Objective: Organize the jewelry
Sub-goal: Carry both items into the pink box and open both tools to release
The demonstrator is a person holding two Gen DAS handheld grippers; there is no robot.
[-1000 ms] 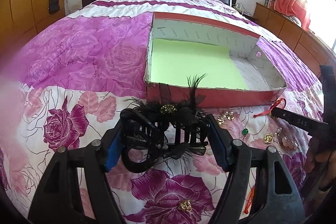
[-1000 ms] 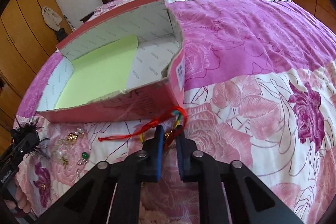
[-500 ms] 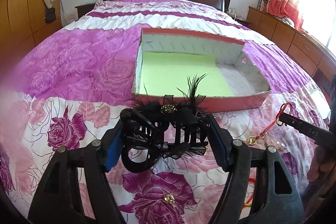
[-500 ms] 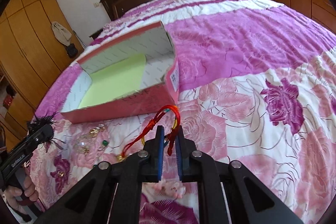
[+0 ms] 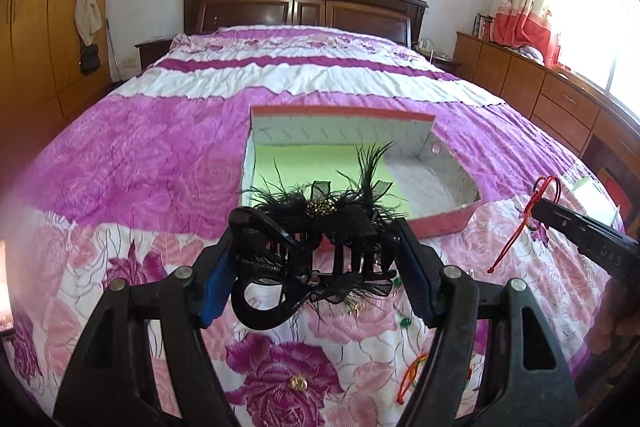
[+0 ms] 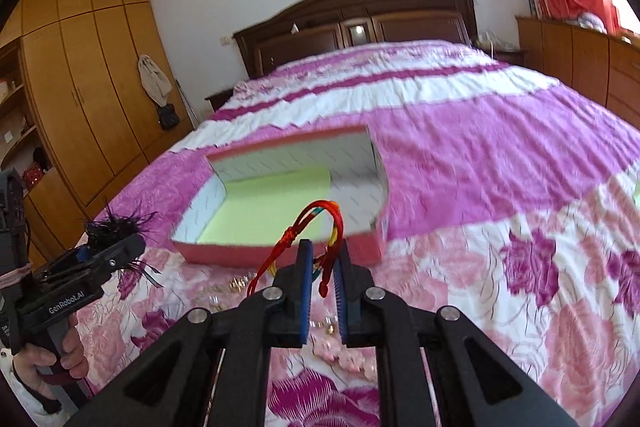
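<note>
My left gripper [image 5: 316, 259] is shut on a black feathered hair claw [image 5: 320, 235] with a gold centre, held above the bedspread in front of the red box [image 5: 448, 223]. My right gripper [image 6: 323, 259] is shut on a red braided cord bracelet [image 6: 316, 227], lifted off the bed; it also shows in the left wrist view [image 5: 536, 207]. The box [image 6: 280, 251] is open with a light green liner [image 6: 264, 207]. The left gripper and claw show at the left of the right wrist view [image 6: 108, 243].
Small loose jewelry pieces [image 6: 236, 283] lie on the floral bedspread in front of the box. A gold piece [image 5: 298, 382], a green bead [image 5: 405, 323] and a coloured cord [image 5: 412, 375] lie nearer me. Wardrobes stand left, a dresser right, the headboard behind.
Both grippers have risen and tilted up, lifting the hair claw and the red bracelet higher off the bedspread. The bracelet's cord now hangs free. The box looks farther away.
</note>
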